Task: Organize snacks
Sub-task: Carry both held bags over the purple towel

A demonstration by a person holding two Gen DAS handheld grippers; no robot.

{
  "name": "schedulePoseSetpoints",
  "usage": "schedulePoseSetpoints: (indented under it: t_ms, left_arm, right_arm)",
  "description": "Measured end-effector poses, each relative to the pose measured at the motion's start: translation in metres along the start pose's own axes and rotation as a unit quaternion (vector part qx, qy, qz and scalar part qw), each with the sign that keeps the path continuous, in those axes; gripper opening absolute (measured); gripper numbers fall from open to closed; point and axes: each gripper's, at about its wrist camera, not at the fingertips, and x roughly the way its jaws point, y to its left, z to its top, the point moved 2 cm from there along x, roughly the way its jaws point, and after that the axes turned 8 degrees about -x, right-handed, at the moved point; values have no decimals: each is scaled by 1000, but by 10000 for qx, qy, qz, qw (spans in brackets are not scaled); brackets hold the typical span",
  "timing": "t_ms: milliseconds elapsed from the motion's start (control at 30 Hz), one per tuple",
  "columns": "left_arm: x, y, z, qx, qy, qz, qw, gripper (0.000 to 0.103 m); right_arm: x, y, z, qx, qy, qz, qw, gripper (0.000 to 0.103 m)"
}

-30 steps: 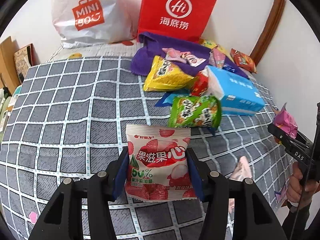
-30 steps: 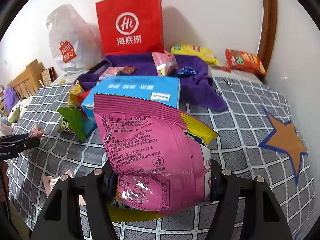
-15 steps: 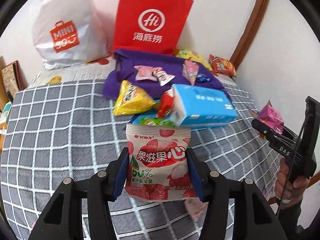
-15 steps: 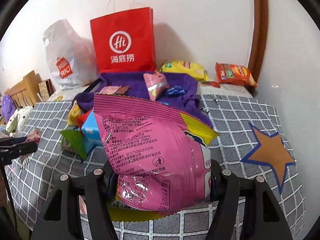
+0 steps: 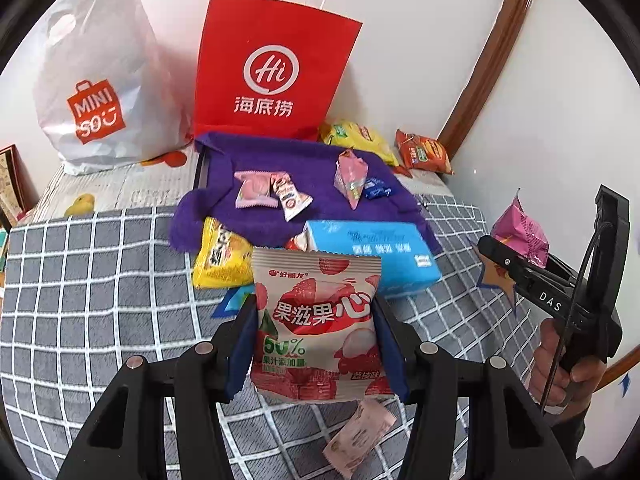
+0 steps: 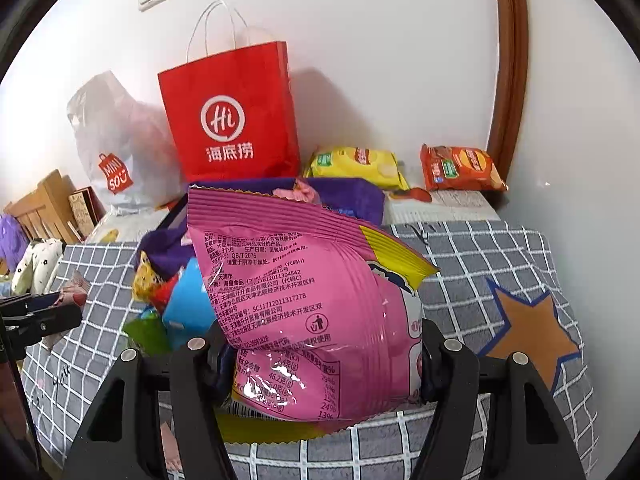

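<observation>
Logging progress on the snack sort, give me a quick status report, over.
Left gripper shut on lychee gummy packet. Right gripper shut on pink snack bag. Both held above the checked blanket; nothing blocking.

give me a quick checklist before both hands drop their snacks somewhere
1. Left gripper shut on the white-and-red lychee gummy packet: ok.
2. Right gripper shut on the big pink foil snack bag: ok.
3. Red paper bag with handles upright against the wall: ok.
4. Red bag's mouth open: cannot tell.
5. Bare room on the purple fleece cloth between its small packets: ok.
6. View ahead of the right gripper unblocked: not ok, the pink bag covers it.
</observation>
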Motion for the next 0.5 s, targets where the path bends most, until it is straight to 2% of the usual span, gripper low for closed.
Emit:
schedulePoseSetpoints:
  t_ms: [267, 500]
  left_arm:
    - [-1, -7, 36, 19, -170, 7, 9999, 52]
    - [5, -7, 65, 39, -214, 61, 9997, 52]
  right_arm:
    - [11, 3, 35, -135, -67, -6, 9999, 66]
    - [32, 3, 66, -100, -34, 190, 9998, 66]
